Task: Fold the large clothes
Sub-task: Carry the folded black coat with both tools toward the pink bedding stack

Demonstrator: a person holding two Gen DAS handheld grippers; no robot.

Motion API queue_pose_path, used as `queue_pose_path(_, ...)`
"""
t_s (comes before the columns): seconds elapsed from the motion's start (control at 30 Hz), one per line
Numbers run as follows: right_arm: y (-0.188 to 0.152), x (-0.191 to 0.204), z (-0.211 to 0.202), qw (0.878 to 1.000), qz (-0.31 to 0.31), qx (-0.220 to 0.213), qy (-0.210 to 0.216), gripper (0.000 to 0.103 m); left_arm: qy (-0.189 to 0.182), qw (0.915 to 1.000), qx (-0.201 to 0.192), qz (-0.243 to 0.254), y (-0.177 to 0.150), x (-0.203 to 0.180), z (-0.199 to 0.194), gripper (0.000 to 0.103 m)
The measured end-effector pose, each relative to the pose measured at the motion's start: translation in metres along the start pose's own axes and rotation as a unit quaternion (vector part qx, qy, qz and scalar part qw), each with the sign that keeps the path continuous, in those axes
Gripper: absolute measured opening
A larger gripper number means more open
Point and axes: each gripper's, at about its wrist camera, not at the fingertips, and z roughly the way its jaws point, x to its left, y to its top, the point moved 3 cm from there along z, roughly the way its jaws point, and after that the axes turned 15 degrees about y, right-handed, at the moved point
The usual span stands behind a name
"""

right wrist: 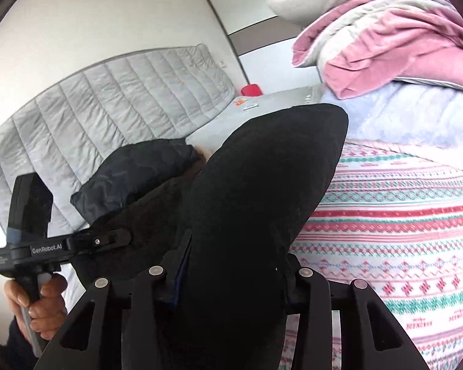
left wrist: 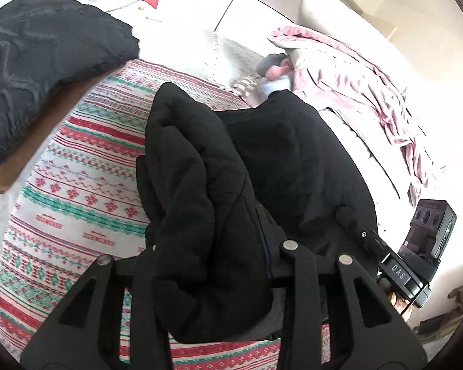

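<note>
A bed (left wrist: 86,166) covered by a sheet with red and green patterned bands fills most of both views. A pile of pink bedding (right wrist: 385,46) lies at its far end in the right wrist view, with a white pillow (right wrist: 296,0) behind it. A grey quilted mattress (right wrist: 108,98) leans against the wall on the left. The black jacket (left wrist: 219,169) hangs bunched over the bed, held up at two places. A dark cushion (left wrist: 40,61) sits far left. The left gripper (left wrist: 200,265) is clamped on a thick fold of the jacket. The right gripper (right wrist: 231,274) is likewise closed on the black cloth. A hand (right wrist: 43,302) grasps the left gripper's handle.
</note>
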Motion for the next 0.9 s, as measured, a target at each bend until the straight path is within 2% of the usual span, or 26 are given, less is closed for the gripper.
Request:
queue_pose_path(0.13, 0.001, 0.001, -0.022, 1.0, -0.008, -0.011, -0.011, 0.042, -0.023, 0.9997, 0.008, 0.007, -0.008, -0.022, -0.004, 0.036)
queue_pose_path(0.37, 0.01, -0.002, -0.103, 0.997, -0.025, -0.06, -0.031, 0.042, -0.058, 0.9962, -0.033, 0.056, -0.02, -0.084, -0.027, 0.036)
queue_pose_path(0.5, 0.005, -0.018, -0.168, 0.995, -0.027, -0.079, -0.054, 0.042, -0.076, 0.9917, -0.043, 0.095, -0.037, -0.138, -0.04, 0.036)
queue_pose_path(0.6, -0.007, -0.031, -0.218, 0.993, -0.033, -0.084, -0.079, 0.042, -0.089, 0.9847, -0.045, 0.143, -0.065, -0.2, -0.044, 0.036)
queue_pose_path(0.67, -0.017, -0.048, -0.258, 0.991, -0.029, -0.091, -0.097, 0.042, -0.102, 0.9811, -0.043, 0.158, -0.082, -0.235, -0.043, 0.036)
queue_pose_path(0.9, -0.047, -0.118, -0.389, 0.982, 0.003, -0.118, -0.147, 0.042, -0.166, 0.97, 0.01, 0.178, -0.145, -0.352, -0.021, 0.036)
